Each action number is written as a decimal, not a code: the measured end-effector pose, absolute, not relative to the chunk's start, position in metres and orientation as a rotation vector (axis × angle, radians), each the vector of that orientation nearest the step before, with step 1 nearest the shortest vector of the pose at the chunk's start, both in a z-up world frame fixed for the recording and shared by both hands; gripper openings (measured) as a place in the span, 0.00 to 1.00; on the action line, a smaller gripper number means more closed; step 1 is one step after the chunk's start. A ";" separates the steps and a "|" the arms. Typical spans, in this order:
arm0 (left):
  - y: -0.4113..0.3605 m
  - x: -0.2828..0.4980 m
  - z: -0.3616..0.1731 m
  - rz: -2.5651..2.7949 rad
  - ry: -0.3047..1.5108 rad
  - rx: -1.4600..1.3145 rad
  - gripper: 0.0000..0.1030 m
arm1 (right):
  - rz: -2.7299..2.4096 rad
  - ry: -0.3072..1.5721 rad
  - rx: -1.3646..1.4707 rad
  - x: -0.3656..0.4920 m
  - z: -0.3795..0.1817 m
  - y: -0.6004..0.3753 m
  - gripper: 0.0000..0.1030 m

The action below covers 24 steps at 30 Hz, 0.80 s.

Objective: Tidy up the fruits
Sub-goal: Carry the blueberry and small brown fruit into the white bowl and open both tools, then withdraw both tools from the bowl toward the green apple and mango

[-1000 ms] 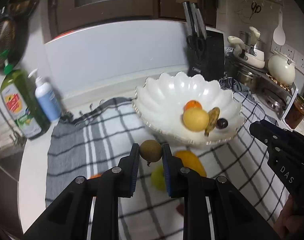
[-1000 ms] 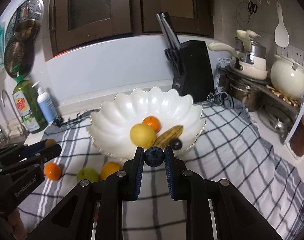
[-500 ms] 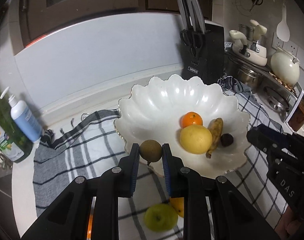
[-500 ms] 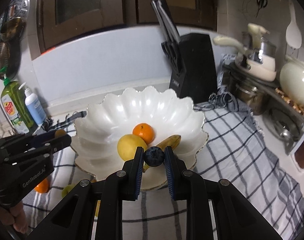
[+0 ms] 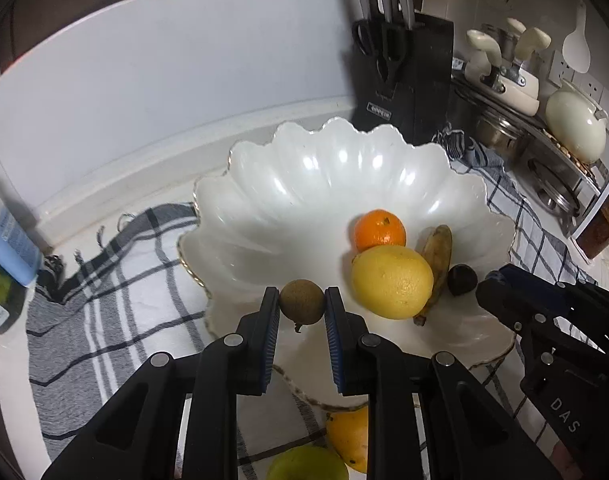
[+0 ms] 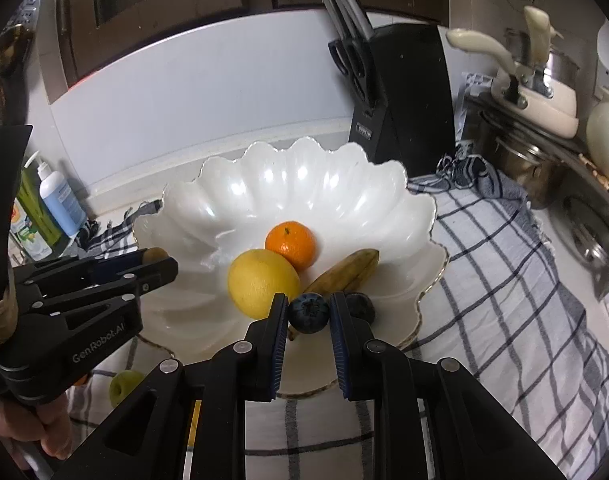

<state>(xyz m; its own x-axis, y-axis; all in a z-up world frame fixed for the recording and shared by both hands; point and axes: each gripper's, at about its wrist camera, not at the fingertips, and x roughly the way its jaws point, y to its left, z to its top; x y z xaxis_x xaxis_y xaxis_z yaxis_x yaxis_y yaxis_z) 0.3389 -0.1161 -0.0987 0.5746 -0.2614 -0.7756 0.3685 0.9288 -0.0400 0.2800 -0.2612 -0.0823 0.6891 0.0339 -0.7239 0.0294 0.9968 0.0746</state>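
Note:
My left gripper (image 5: 301, 305) is shut on a small brown round fruit (image 5: 301, 301) and holds it over the near left rim of the white scalloped bowl (image 5: 304, 176). My right gripper (image 6: 307, 313) is shut on a blueberry (image 6: 308, 313) over the bowl's (image 6: 304, 172) near right edge. In the bowl lie a yellow citrus (image 5: 391, 280), a tangerine (image 5: 379, 233), a small banana (image 5: 438, 256) and a dark round fruit (image 5: 462, 279). A green fruit (image 5: 308, 463) and an orange fruit (image 5: 346, 436) lie on the cloth in front of the bowl.
A checked cloth (image 6: 504, 280) covers the counter under the bowl. A black knife block (image 5: 402, 76) stands behind it. Pots and a cream kettle (image 5: 576, 128) crowd the right. Soap bottles (image 6: 52, 208) stand at the far left by the wall.
Both grippers have moved forward over the bowl, each still shut on its fruit. The bowl looks larger and closer in both views.

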 end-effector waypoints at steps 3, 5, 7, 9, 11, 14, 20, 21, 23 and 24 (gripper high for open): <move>-0.115 0.342 -0.101 -0.379 0.900 0.110 0.24 | 0.010 0.825 0.086 0.283 -0.086 -0.262 0.22; -0.115 0.341 -0.101 -0.370 0.898 0.122 0.31 | 0.005 0.819 0.077 0.283 -0.086 -0.261 0.22; -0.114 0.340 -0.100 -0.363 0.894 0.127 0.41 | -0.003 0.812 0.066 0.282 -0.084 -0.260 0.27; -0.112 0.339 -0.098 -0.349 0.888 0.129 0.46 | -0.018 0.802 0.060 0.281 -0.082 -0.261 0.38; -0.109 0.336 -0.095 -0.335 0.876 0.134 0.50 | -0.035 0.793 0.056 0.280 -0.079 -0.262 0.49; -0.105 0.332 -0.091 -0.316 0.860 0.140 0.64 | -0.062 0.780 0.057 0.277 -0.075 -0.263 0.70; -0.097 0.324 -0.084 -0.288 0.846 0.155 0.65 | -0.108 0.755 0.032 0.269 -0.067 -0.261 0.82; -0.096 0.322 -0.083 -0.287 0.847 0.153 0.65 | -0.112 0.754 0.029 0.267 -0.066 -0.261 0.83; -0.093 0.319 -0.081 -0.278 0.845 0.152 0.68 | -0.121 0.753 0.023 0.264 -0.063 -0.260 0.83; -0.090 0.315 -0.078 -0.274 0.839 0.151 0.68 | -0.125 0.751 0.020 0.262 -0.062 -0.259 0.83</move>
